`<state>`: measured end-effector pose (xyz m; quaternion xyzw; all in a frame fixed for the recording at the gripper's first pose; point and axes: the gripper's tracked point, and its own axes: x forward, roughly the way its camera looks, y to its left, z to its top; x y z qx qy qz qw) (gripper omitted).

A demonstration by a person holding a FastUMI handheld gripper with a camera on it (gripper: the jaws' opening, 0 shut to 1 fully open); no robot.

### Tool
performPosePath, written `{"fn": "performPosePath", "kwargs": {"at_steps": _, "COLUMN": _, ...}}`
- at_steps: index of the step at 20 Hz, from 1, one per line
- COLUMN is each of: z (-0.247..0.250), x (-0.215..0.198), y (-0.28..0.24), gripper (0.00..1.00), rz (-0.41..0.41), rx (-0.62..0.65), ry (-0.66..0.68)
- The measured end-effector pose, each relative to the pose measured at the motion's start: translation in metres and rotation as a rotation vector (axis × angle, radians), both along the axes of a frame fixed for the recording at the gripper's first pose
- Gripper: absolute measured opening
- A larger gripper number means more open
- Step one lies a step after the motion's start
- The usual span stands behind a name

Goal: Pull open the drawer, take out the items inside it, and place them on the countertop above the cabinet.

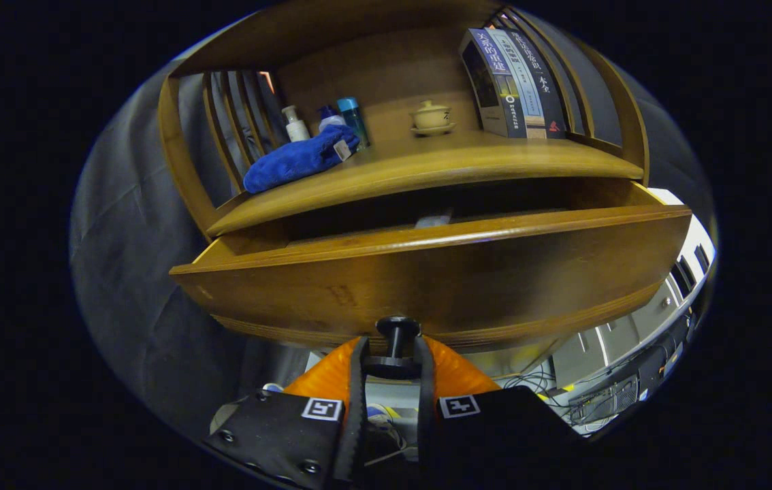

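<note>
Drawer [440, 272]: honey-brown wood, faint grain. Knob [396, 344]: black. Cabinet [420, 167]: same honey-brown wood. Cloth [301, 158]: deep blue, pale tag. Bottles: one cream-white [295, 124], one with a teal cap [352, 117]. Lidded cup [431, 117]: pale beige. Books [515, 85]: dark navy and black spines, one pale blue, white lettering. Gripper [391, 371]: black-and-white square markers.

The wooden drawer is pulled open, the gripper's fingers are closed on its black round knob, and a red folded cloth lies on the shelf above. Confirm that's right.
One detail is wrong: the folded cloth on the shelf is blue, not red. The rest holds in the gripper view: the wooden drawer is pulled open and the gripper has both fingers closed on the black round knob.
</note>
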<state>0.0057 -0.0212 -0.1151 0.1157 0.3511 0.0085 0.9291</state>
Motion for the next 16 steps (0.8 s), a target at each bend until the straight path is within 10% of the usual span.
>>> {"fn": "performPosePath", "kwargs": {"at_steps": 16, "z": -0.001, "x": -0.07, "y": 0.021, "gripper": 0.38, "rz": 0.101, "rx": -0.019, "ry": 0.089}}
